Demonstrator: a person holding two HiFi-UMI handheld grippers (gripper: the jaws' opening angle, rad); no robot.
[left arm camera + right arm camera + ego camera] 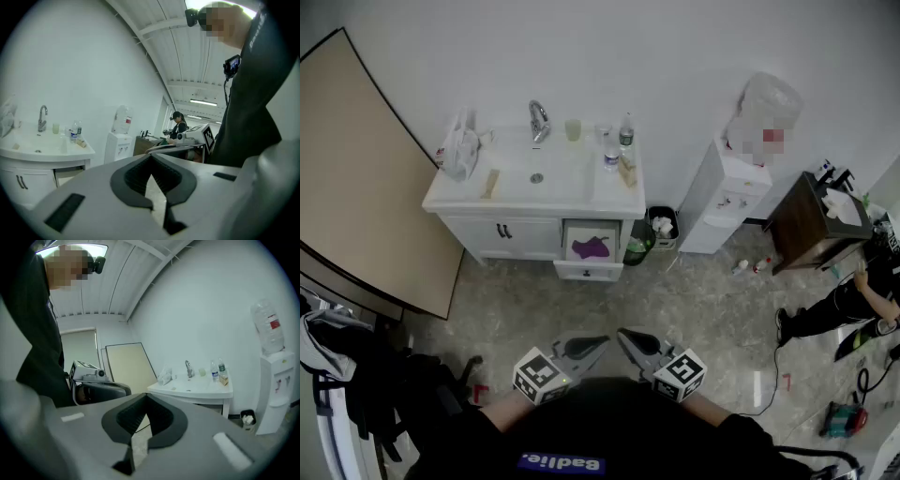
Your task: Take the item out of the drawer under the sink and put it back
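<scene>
The left gripper [602, 341] and right gripper [623, 335] are hovering well in front of the sink [525, 194], both clenched on nothing. The purple item [591, 247] is lying in the open drawer [586, 272] under the sink. White print on the person's shirt [562, 463] is showing upside down and is hard to read. The labels on the bottles [625, 132] on the sink are too small to read.

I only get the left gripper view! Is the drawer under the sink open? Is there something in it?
Observer: Yes, the head view shows the drawer open with a purple item lying inside.
Operator: What's beside it?
Observer: A black bin stands on the floor to its right.
Operator: Is the right gripper holding anything?
Observer: No, the right gripper view shows it shut and empty.
</scene>
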